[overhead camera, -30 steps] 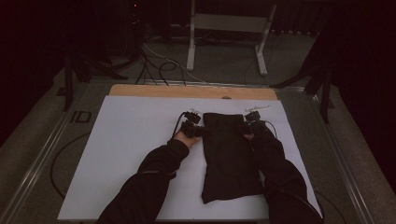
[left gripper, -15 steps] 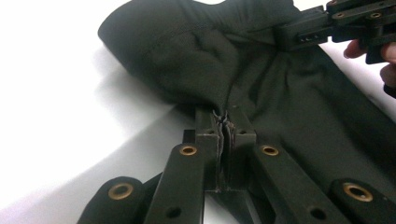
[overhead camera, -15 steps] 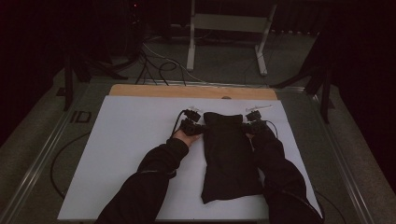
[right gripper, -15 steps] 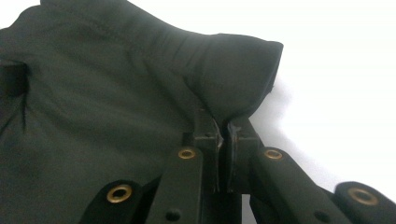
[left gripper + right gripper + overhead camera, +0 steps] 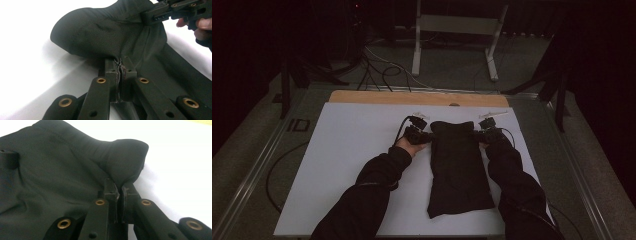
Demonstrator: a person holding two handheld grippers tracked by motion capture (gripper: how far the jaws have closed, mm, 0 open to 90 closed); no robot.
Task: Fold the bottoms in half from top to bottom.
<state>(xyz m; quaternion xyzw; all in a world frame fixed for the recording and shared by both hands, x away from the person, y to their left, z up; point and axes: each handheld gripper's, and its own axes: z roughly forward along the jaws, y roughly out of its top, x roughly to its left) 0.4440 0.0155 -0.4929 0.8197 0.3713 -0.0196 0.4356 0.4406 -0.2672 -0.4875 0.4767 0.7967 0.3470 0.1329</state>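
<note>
I see left gripper and right gripper just clamped onto black garment corners, 12 o'clock end | right lifting | fold next.

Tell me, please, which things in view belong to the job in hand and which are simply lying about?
In the job:
- black garment, folded lengthwise on the white sheet
- left gripper, shut on its far left edge
- right gripper, shut on its far right edge

Lying about:
- wooden board
- cables on the floor
- metal stand
</note>
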